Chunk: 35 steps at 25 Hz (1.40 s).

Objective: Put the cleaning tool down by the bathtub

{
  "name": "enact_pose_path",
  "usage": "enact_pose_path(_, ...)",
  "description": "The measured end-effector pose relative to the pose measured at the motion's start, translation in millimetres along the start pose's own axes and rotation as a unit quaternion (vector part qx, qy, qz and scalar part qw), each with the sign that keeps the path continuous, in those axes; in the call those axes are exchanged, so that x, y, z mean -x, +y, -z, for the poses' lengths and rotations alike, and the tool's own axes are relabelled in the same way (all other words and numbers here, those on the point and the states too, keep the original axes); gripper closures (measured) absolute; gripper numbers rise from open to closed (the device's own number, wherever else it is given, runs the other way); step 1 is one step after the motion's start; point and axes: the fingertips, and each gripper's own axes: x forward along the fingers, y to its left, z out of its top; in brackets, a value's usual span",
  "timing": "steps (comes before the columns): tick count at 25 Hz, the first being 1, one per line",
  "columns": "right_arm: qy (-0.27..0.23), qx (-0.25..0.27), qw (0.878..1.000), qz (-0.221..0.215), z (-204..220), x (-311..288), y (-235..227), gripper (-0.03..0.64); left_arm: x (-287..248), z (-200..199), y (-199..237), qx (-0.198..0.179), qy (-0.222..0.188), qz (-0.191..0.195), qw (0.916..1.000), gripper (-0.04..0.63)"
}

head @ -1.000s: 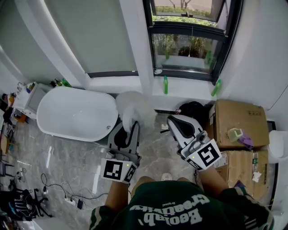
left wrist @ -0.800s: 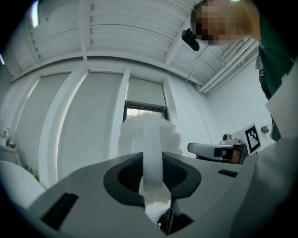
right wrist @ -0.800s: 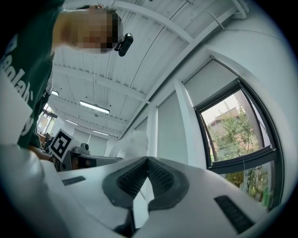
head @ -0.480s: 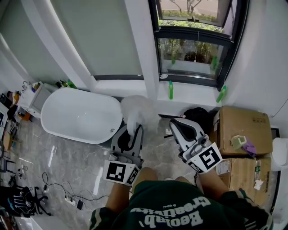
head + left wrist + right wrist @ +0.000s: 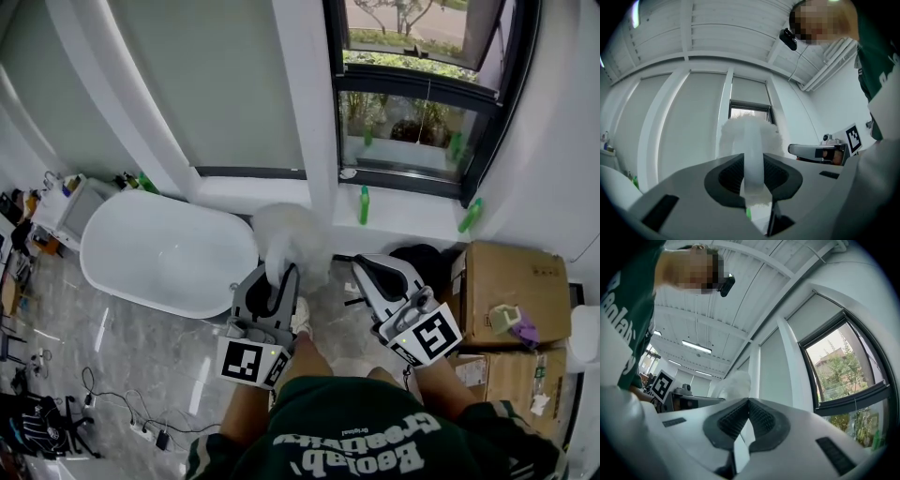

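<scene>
A white fluffy cleaning tool (image 5: 286,232) stands upright in my left gripper (image 5: 278,274), which is shut on its white handle (image 5: 753,161). Its fluffy head (image 5: 749,133) rises above the jaws. The white oval bathtub (image 5: 112,277) lies on the floor to the left of that gripper, close by its near end. My right gripper (image 5: 362,263) is held beside the left one, level with it, its jaws shut with nothing between them (image 5: 749,402). From the right gripper view the fluffy head (image 5: 735,382) shows to the left.
Cardboard boxes (image 5: 511,277) stand at the right, with a black bag (image 5: 424,259) beside them. Green bottles (image 5: 364,204) stand on the window sill. Cables and a power strip (image 5: 141,427) lie on the marble floor at lower left. A small cabinet (image 5: 64,208) stands beyond the tub.
The person has stepped towards the window wall, carrying both grippers along. A white shoe now shows under the left gripper. The hold on the tool is unchanged.
</scene>
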Motion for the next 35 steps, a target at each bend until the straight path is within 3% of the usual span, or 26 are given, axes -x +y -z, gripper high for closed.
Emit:
enact_pose_path(8,0.005,0.017,0.999,0.027,60.3,-108.8,-61.4,0.601,-92.7,43.2,117.2,-0.008,0.004,0.008,0.9999,0.499)
enact_pose_path(12,0.013,0.009,0.999,0.037,73.5,-176.6,-99.9,0.601,-150.1,43.9,177.6,0.006,0.009,0.018,0.9998,0.499)
enact_pose_path(21,0.025,-0.003,0.998,0.050,83.2,-238.5,-139.1,0.601,-218.5,51.3,228.6,0.027,0.013,0.038,0.9988,0.499)
enact_pose_path(25,0.028,-0.003,0.999,0.043,92.5,-271.9,-156.6,0.601,-245.7,52.0,255.4,0.016,0.014,0.039,0.9990,0.499)
enact_pose_path(29,0.016,0.007,0.999,0.042,100.7,-329.9,-175.3,0.601,-285.5,51.8,304.9,0.001,0.006,0.048,0.9988,0.499)
enact_pose_path(32,0.035,0.019,0.998,0.053,116.8,-375.4,-191.8,0.601,-322.3,57.0,342.4,-0.019,0.012,0.056,0.9982,0.499)
enact_pose_path(35,0.056,0.009,0.996,0.066,139.1,-424.9,-223.1,0.601,-368.0,68.9,384.8,-0.006,0.024,0.063,0.9977,0.499)
